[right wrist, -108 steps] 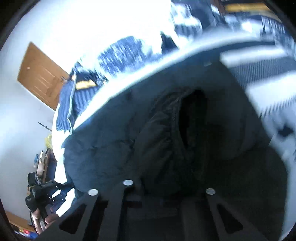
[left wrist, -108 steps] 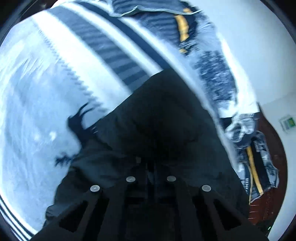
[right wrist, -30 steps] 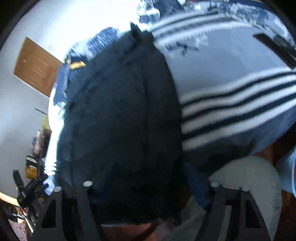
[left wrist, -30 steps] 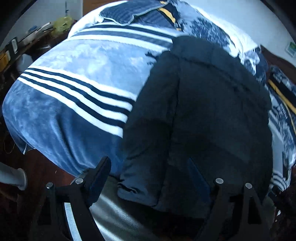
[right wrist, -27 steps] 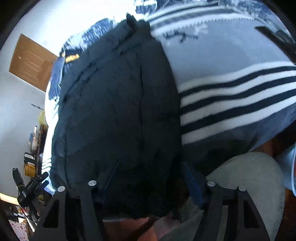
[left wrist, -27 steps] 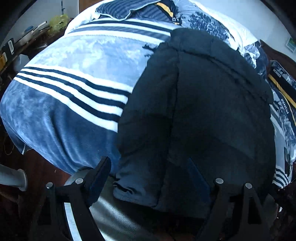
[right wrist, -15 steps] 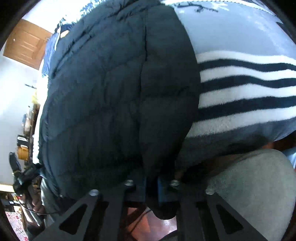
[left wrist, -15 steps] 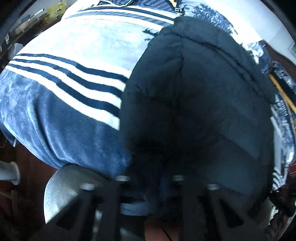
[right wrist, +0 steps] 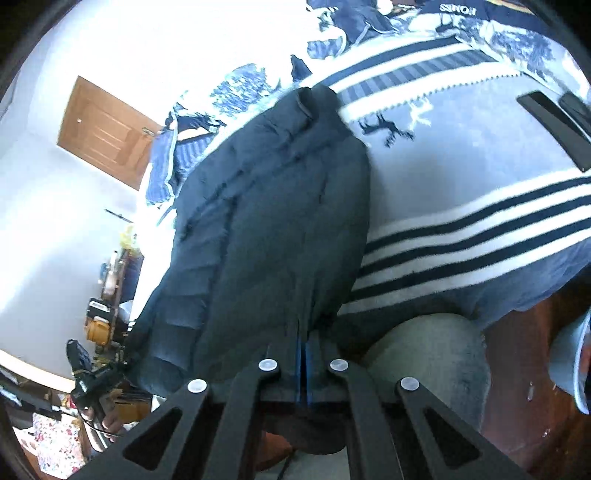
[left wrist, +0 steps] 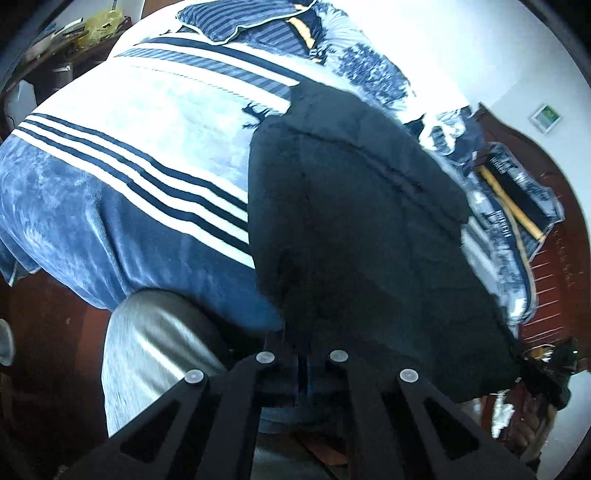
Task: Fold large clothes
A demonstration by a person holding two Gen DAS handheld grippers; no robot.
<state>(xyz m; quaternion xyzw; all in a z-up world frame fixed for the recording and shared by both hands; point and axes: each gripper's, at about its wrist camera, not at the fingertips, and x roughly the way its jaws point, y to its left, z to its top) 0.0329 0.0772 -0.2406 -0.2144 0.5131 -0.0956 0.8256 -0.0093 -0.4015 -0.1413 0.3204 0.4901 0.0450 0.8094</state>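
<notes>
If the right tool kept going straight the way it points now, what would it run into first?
Most likely the dark quilted puffer jacket: the right tool is already shut on its near hem, and the jacket's body fills the line ahead, lying on the blue striped blanket.

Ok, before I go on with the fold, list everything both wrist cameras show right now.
jacket: one, black padded, lying lengthwise on the bed, near hem at the bed's edge in both grippers
blanket: one, blue and white with dark stripes and deer figures, covering the bed under the jacket
pillows: at least two, striped blue with yellow bands, at the far end of the bed
door: one, brown wood, in the white wall, right wrist view
flat dark items: two, black, on the blanket to the right, too unclear to name
cluttered furniture: beside the bed, contents unclear
trouser leg: grey, against the bed's edge
left gripper: black, shut on the jacket hem
right gripper: black, blue pads, shut on the jacket hem
</notes>
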